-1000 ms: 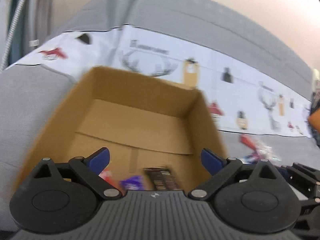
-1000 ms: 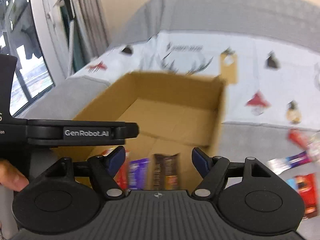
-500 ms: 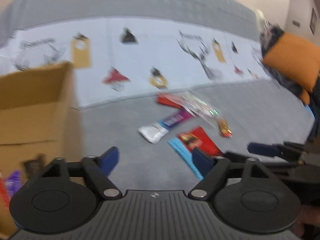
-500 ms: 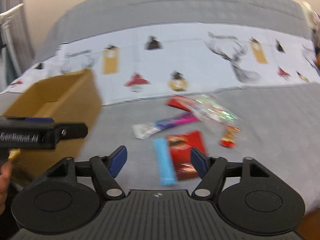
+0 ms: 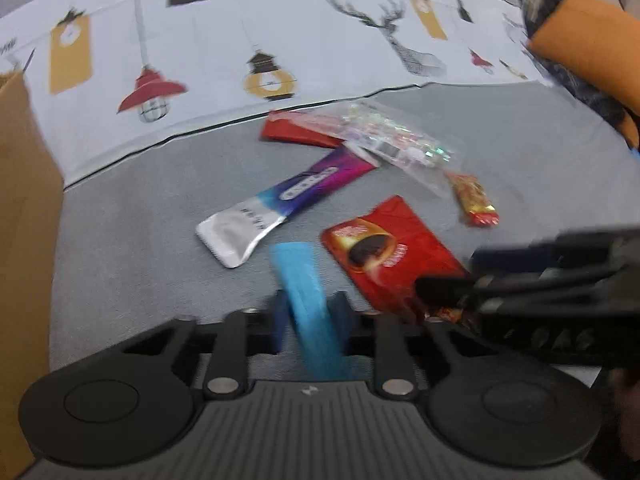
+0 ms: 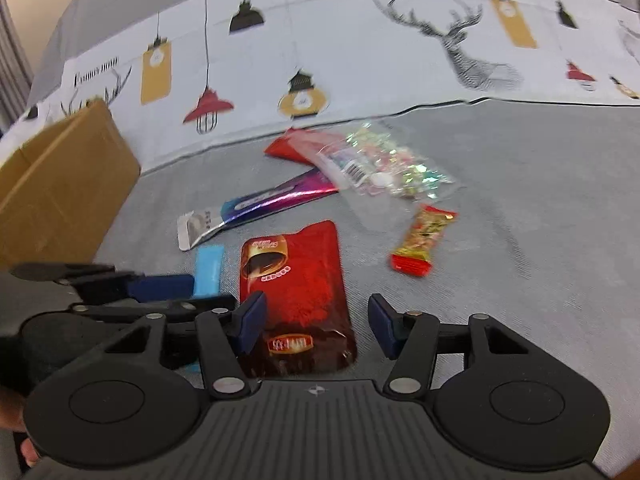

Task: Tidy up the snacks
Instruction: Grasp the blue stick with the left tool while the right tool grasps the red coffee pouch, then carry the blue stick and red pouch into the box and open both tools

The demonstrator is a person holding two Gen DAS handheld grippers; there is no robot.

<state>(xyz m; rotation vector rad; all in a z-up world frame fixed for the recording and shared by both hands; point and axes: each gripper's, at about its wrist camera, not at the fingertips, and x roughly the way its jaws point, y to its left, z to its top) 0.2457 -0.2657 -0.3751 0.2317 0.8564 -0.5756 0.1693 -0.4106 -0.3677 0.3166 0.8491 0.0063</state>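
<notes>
- blue snack stick (image 5: 308,292)
- red coffee sachet (image 6: 296,292)
- purple-silver packet (image 6: 256,206)
- red-yellow candy (image 6: 422,240)
- iridescent clear bag (image 6: 384,164)
- brown box (image 6: 56,184)
- lantern-and-deer print sheet (image 6: 360,52)

Left claw (image 5: 310,320) has apparently closed on the blue packet (image 5: 308,296), away from the box (image 5: 24,216)

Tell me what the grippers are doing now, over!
Left gripper shut on blue bar. Right gripper open over red pouch. Box off left, nothing blocking.
</notes>
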